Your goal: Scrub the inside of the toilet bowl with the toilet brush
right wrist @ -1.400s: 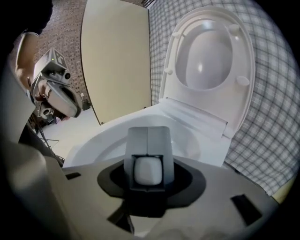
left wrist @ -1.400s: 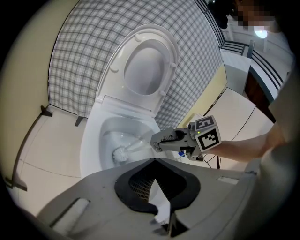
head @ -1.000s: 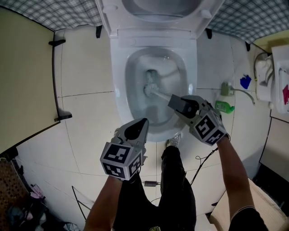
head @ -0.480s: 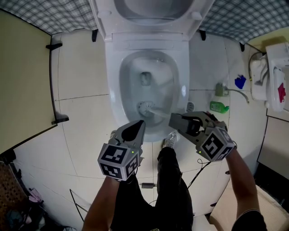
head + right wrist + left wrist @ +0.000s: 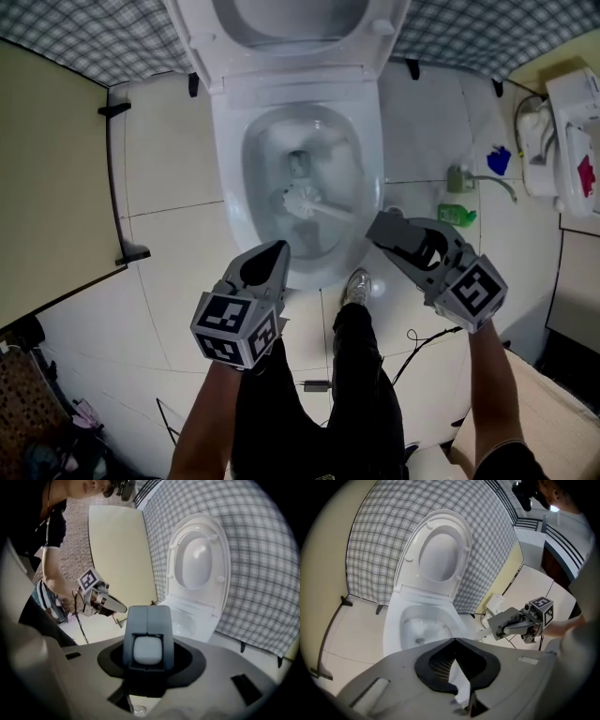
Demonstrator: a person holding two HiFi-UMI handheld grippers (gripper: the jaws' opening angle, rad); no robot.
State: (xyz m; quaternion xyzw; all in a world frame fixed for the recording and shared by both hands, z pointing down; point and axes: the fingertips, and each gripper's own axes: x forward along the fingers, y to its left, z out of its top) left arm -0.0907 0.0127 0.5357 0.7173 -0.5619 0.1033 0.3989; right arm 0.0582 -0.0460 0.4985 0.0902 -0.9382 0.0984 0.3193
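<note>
right gripper [image 5: 382, 226] clamped on the toilet brush [image 5: 302, 201], its head inside the toilet bowl [image 5: 372, 164]; left gripper [image 5: 276, 249] closed, empty

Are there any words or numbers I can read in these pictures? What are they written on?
No words or numbers can be read anywhere.
Left marker cube and right marker cube: black-and-white square patterns only, no letters.
Green bottle on the floor: any label is too small to read.
White unit at the right edge: a pink mark, too blurred to read.
</note>
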